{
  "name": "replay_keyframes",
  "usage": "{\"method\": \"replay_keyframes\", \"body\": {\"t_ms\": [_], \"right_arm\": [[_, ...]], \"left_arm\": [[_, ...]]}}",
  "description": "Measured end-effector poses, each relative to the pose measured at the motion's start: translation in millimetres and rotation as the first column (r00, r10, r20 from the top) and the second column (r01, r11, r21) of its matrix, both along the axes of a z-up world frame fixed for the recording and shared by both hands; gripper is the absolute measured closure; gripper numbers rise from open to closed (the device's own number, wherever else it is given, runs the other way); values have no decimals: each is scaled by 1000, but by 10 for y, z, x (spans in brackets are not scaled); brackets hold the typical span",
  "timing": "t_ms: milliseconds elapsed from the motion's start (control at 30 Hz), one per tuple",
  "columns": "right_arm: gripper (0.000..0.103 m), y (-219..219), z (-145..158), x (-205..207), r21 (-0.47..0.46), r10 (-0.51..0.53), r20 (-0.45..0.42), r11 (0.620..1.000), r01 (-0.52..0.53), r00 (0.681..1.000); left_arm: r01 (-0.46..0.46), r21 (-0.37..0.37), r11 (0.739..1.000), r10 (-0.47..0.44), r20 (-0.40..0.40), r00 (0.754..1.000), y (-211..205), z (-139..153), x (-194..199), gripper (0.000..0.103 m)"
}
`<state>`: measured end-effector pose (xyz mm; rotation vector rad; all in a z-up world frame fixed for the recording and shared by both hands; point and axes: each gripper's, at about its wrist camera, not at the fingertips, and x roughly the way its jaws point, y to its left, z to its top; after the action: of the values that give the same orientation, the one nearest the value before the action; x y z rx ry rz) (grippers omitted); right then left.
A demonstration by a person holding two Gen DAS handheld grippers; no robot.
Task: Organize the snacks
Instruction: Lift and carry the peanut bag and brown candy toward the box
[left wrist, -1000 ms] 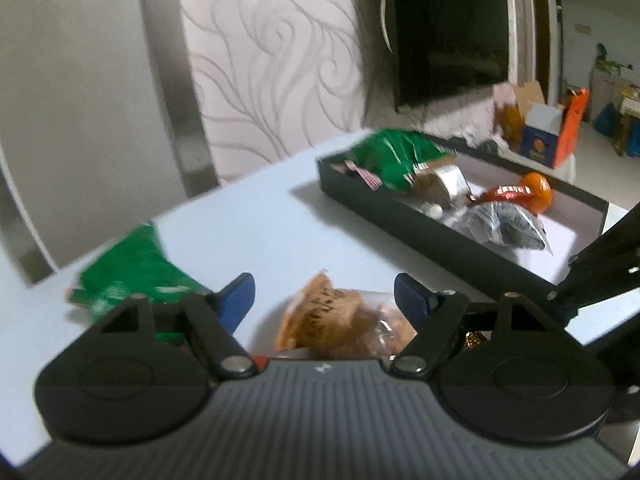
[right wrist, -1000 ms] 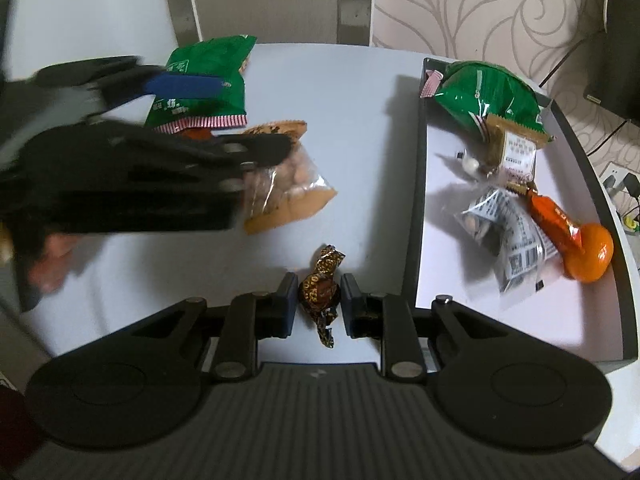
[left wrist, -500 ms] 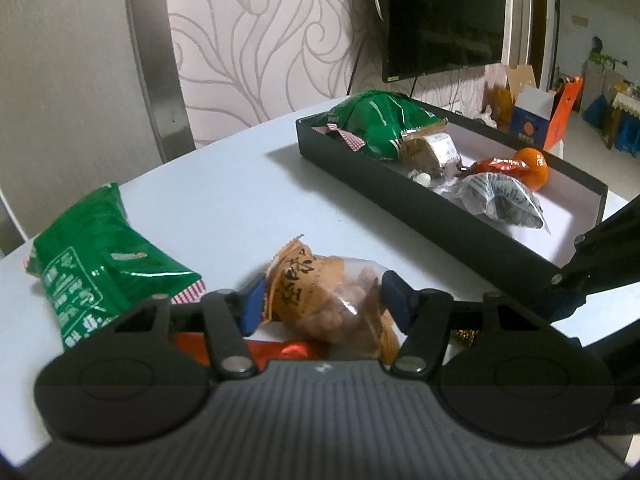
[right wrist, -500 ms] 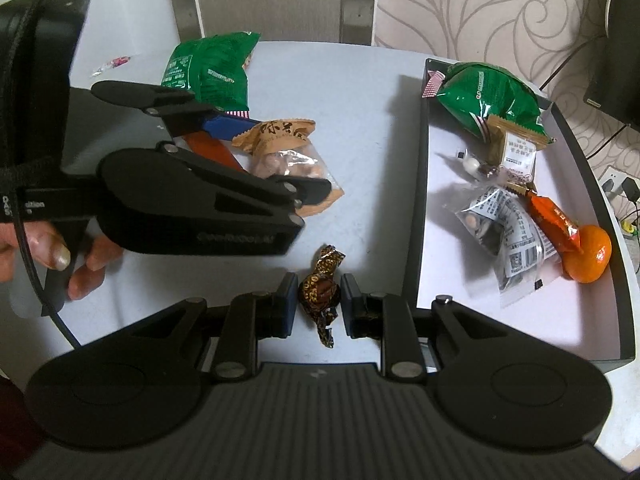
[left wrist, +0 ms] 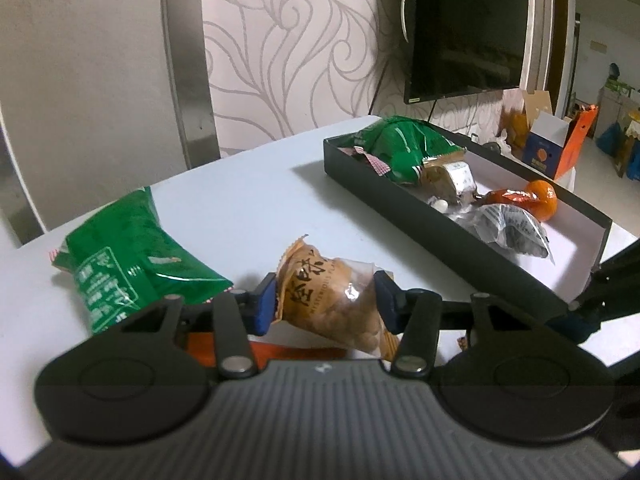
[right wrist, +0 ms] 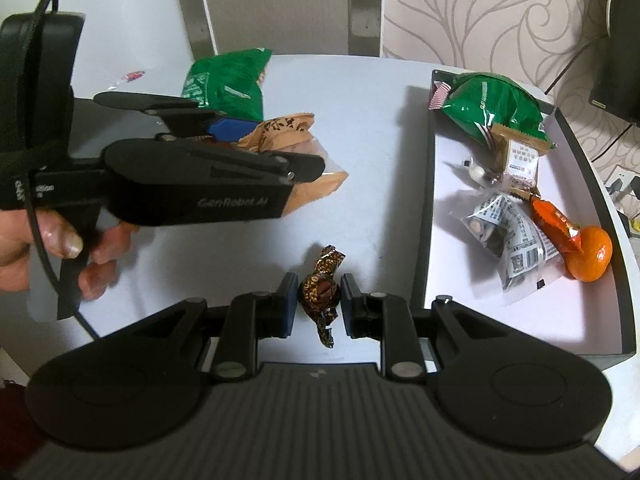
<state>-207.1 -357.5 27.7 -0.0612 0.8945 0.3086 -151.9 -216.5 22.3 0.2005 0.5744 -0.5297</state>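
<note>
My left gripper is shut on a clear and tan bag of nuts, which rests on or just above the white table; the bag also shows in the right wrist view. My right gripper is shut on a brown foil-wrapped candy, held over the table beside the black tray. The tray holds a green snack bag, a small tan packet, a grey printed packet, an orange wrapper and a mandarin.
A second green snack bag lies on the table left of the left gripper. An orange packet lies under the left gripper. A small red and white sweet sits at the table's far left. A TV hangs on the patterned wall.
My left gripper moved forward over the nut bag and closed its fingers on it. My right gripper has stayed shut on the candy in the same place.
</note>
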Motion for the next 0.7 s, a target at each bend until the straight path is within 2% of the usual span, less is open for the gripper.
{"method": "replay_keyframes", "body": {"t_ms": [700], "right_arm": [[76,-13,343,-192,57,21,68,998,-25,997]], "left_arm": [[-35,6,999,34,57,998,4,232,-50,51]]}}
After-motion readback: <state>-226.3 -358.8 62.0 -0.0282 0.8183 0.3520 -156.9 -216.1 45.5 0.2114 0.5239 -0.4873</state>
